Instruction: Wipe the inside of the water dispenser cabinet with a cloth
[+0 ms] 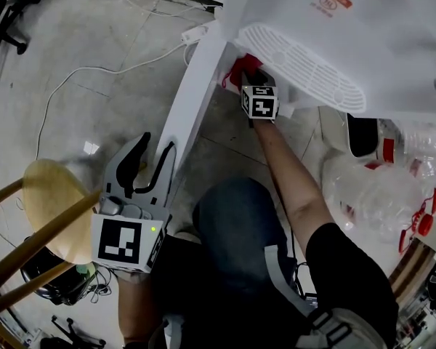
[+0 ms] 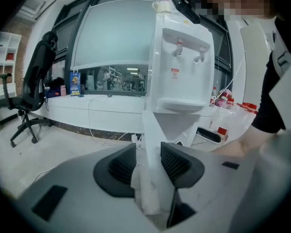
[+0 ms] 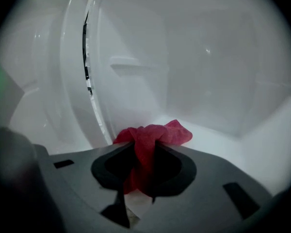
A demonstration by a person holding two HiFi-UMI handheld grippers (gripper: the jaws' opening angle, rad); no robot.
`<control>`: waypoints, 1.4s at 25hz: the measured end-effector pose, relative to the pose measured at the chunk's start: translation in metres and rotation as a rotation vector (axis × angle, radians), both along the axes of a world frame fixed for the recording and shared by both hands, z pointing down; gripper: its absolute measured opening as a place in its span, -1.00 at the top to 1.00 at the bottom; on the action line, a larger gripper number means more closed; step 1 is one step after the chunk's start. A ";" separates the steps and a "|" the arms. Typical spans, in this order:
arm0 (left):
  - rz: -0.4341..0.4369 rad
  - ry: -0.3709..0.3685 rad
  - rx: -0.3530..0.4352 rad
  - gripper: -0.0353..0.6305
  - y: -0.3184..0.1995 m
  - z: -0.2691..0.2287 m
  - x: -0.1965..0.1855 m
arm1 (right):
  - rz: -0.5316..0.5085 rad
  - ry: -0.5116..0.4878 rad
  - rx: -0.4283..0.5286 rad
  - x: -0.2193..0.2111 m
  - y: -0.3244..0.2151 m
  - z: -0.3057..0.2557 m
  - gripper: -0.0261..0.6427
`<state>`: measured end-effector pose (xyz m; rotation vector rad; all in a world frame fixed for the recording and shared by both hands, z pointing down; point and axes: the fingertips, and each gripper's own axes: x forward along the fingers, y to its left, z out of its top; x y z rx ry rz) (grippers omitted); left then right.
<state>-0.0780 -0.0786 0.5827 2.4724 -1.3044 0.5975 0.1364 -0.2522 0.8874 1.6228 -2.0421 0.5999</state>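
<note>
- Two handheld grippers work at a white water dispenser [image 2: 182,67] standing on a pale, mottled grey floor [image 1: 94,35].
- Right gripper [image 3: 144,154]: its jaws are pinched on a bunched red cloth [image 3: 153,135]. It reaches inside the dispenser's lower cabinet [image 3: 208,57], whose walls and floor are smooth, dim white plastic.
- The cloth sticks out past the jaws, low down and close to the cabinet floor. No view shows whether it touches.
- Left gripper [image 1: 147,167]: its jaws are spread, with the edge of the open white cabinet door [image 1: 192,100] between them and a gap on one side.
- Room: a white cable [image 1: 80,70] trails across the floor, and a round wooden stool [image 1: 54,202] stands beside the left gripper.
- Clear empty water bottles [image 1: 378,195] lie on the right.
- A black office chair [image 2: 36,76] stands near a large window [image 2: 116,38].
</note>
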 end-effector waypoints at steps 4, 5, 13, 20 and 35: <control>-0.005 -0.003 0.018 0.40 -0.001 -0.001 -0.002 | 0.012 0.025 -0.024 0.005 -0.001 0.004 0.58; -0.005 -0.004 0.023 0.40 -0.001 -0.001 -0.002 | 0.025 0.033 -0.032 0.009 -0.001 0.004 0.58; 0.020 -0.024 0.040 0.42 0.000 0.000 -0.004 | 0.168 0.058 -0.096 0.052 0.022 0.007 0.58; 0.040 0.046 0.047 0.42 -0.002 -0.001 -0.004 | 0.286 0.088 -0.132 0.082 0.044 0.009 0.57; 0.060 0.070 0.070 0.44 -0.002 -0.001 -0.003 | 0.613 -0.284 0.034 0.108 0.105 -0.011 0.57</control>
